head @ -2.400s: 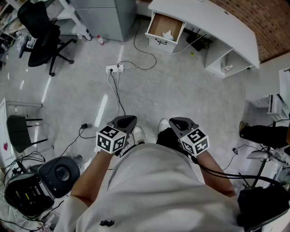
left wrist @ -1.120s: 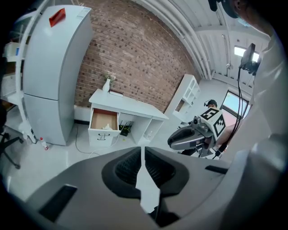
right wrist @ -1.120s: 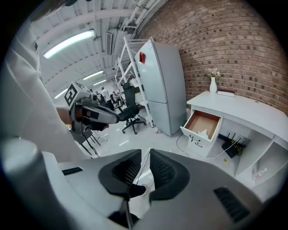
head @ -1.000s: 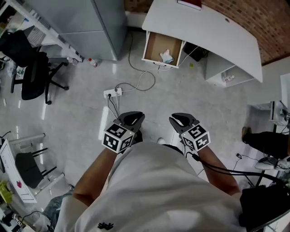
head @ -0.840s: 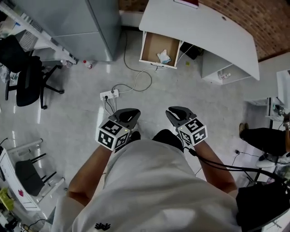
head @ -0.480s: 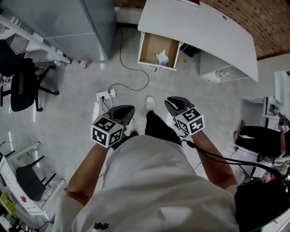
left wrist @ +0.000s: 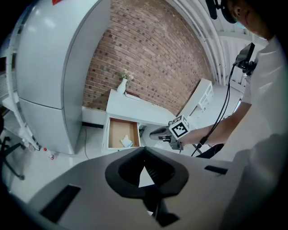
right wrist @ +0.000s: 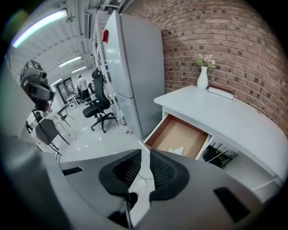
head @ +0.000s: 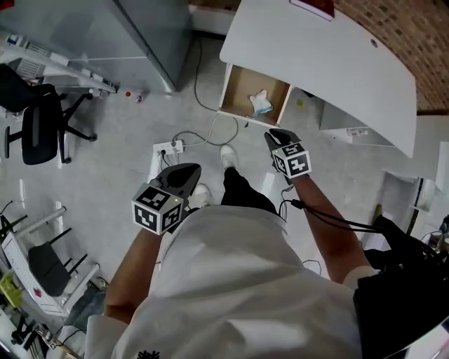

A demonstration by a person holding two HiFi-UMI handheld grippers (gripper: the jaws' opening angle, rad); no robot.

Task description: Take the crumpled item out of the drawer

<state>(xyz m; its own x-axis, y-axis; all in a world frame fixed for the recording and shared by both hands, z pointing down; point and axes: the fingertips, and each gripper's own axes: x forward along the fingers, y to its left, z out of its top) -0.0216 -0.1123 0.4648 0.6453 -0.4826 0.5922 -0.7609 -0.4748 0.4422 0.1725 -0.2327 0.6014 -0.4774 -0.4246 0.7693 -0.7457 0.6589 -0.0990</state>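
Note:
The wooden drawer [head: 233, 85] stands pulled out from under a white desk [head: 330, 63]. A crumpled white-and-blue item [head: 261, 102] lies in it, toward its right side. My right gripper [head: 276, 134] is stretched forward, just short of the drawer's front edge, its jaws a narrow slit apart with nothing between them. My left gripper [head: 184, 171] hangs lower and further back over the floor, jaw tips touching, empty. From the left gripper view the crumpled item [left wrist: 126, 142] and drawer [left wrist: 113, 134] show ahead. In the right gripper view the crumpled item [right wrist: 176, 150] shows just beyond the right gripper [right wrist: 145, 152].
A tall grey cabinet [head: 140, 35] stands left of the desk. A power strip [head: 171, 147] and its cable [head: 210, 130] lie on the floor before the drawer. An office chair [head: 35, 119] is far left. A vase [right wrist: 202, 77] and a red book [head: 316, 7] sit on the desk.
The person has walked toward the desk, so the drawer is nearer. My right gripper has reached forward toward the drawer; my left gripper has stayed low by the body.

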